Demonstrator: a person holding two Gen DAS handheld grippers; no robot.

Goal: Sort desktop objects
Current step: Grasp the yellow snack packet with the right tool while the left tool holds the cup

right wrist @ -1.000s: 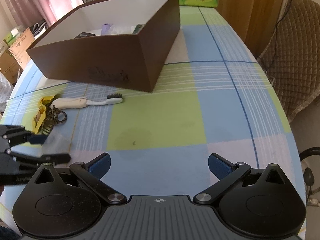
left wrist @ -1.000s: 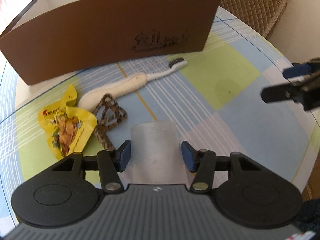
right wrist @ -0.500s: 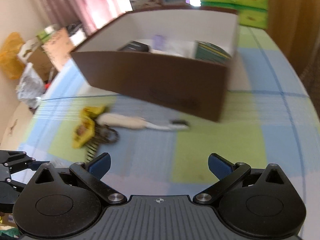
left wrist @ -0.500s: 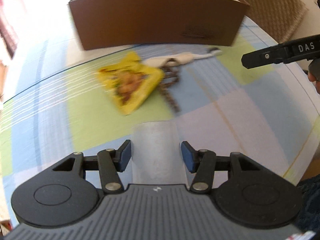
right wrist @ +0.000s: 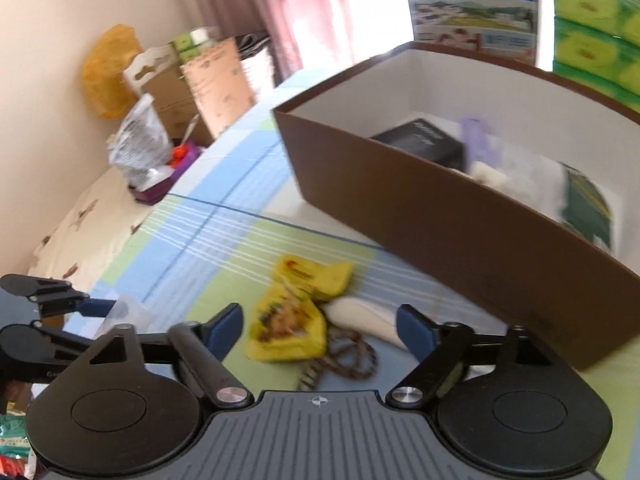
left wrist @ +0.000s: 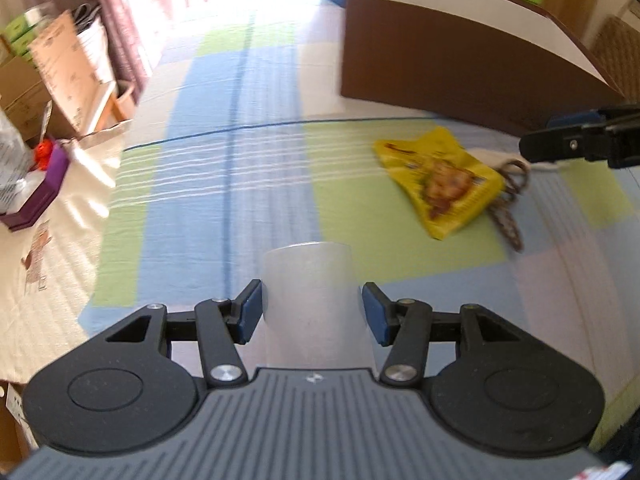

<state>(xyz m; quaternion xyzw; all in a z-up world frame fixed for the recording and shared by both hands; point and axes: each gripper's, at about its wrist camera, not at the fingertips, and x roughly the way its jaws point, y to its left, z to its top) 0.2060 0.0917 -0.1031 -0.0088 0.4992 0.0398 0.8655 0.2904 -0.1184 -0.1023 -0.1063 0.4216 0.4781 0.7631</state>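
Translucent frosted plastic cup (left wrist: 310, 292) sits clamped between my left gripper (left wrist: 312, 312) pads — above the checked tablecloth (left wrist: 224, 184). My right gripper (right wrist: 320, 330) hangs spread, empty, over the yellow snack packet (right wrist: 286, 324) beside the brown cardboard box (right wrist: 440, 216).

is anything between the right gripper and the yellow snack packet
Nothing visible. The right gripper is open with the yellow snack packet directly ahead on the tablecloth. A white toothbrush handle and a braided cord lie against it, off to its side.
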